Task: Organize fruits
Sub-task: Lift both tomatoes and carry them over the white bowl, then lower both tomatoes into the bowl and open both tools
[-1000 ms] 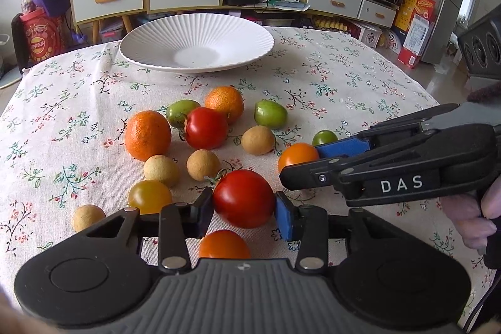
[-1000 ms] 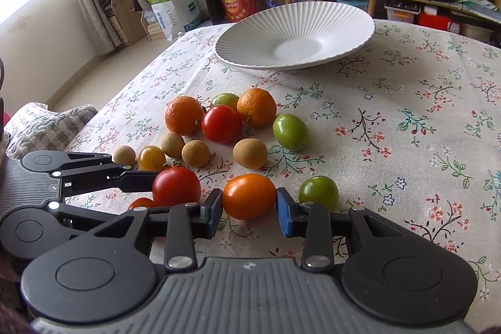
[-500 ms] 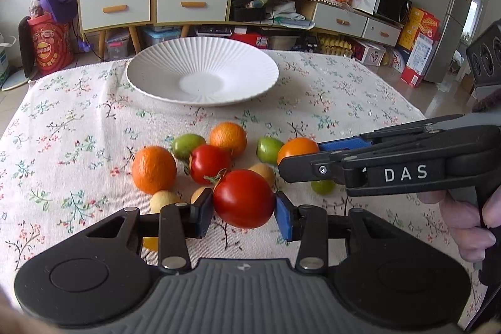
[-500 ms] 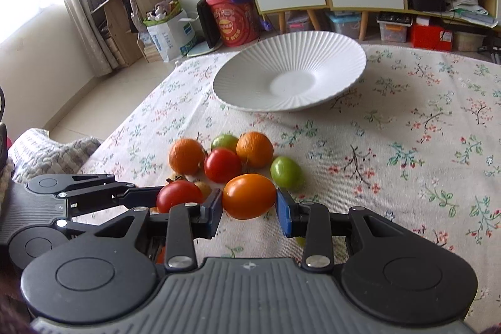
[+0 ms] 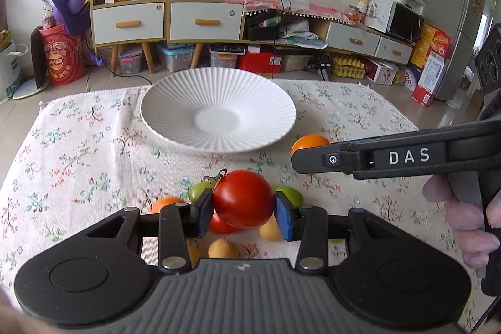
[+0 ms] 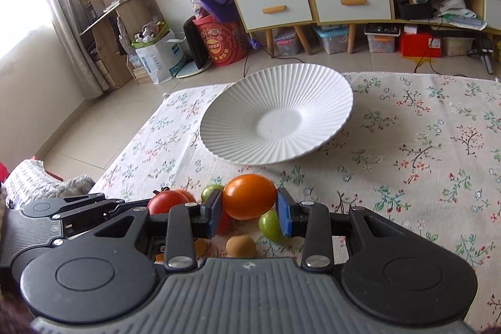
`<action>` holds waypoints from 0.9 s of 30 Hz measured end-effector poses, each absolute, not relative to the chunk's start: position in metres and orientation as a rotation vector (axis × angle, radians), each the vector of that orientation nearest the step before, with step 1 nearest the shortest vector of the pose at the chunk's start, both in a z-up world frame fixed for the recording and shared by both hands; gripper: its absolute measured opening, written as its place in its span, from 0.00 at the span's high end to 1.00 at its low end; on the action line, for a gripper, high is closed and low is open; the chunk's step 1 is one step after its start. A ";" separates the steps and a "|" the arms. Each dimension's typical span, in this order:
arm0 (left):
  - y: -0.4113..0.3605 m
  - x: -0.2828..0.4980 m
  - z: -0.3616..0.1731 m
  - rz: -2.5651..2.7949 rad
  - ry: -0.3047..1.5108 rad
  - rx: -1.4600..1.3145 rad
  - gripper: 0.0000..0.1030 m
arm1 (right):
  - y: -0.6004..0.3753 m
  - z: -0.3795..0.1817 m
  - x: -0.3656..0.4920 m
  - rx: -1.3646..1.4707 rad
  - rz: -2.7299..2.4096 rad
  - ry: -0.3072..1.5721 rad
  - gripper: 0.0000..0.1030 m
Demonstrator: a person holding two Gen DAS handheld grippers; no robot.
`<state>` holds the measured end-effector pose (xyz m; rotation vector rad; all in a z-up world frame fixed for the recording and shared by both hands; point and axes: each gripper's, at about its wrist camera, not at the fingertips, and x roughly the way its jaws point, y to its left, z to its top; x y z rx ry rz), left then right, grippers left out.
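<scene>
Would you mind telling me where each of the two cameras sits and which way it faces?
Left wrist: on the left gripper, looking along its fingers at the red tomato they clamp, toward the white plate; the right gripper and the person's right hand show.
Right wrist: on the right gripper, looking at its orange tomato and the plate; the left gripper shows lower left.
Shared: plate, both tomatoes, floral tablecloth.

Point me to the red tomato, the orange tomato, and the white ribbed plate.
red tomato [image 5: 242, 197], left wrist view, front face.
orange tomato [image 6: 249, 196], right wrist view, front face.
white ribbed plate [image 6: 238, 127], right wrist view, ribbed wall.
</scene>
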<state>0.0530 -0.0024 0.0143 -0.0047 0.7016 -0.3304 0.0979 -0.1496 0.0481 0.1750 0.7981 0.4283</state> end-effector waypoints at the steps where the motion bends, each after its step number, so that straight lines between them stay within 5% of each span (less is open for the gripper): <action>1: -0.002 0.057 0.017 -0.329 0.694 -0.006 0.64 | -0.150 0.049 0.102 0.181 0.421 0.797 0.68; 27: -0.020 0.156 -0.003 -0.248 0.678 0.148 0.64 | -0.146 0.026 0.197 0.176 0.370 0.834 0.68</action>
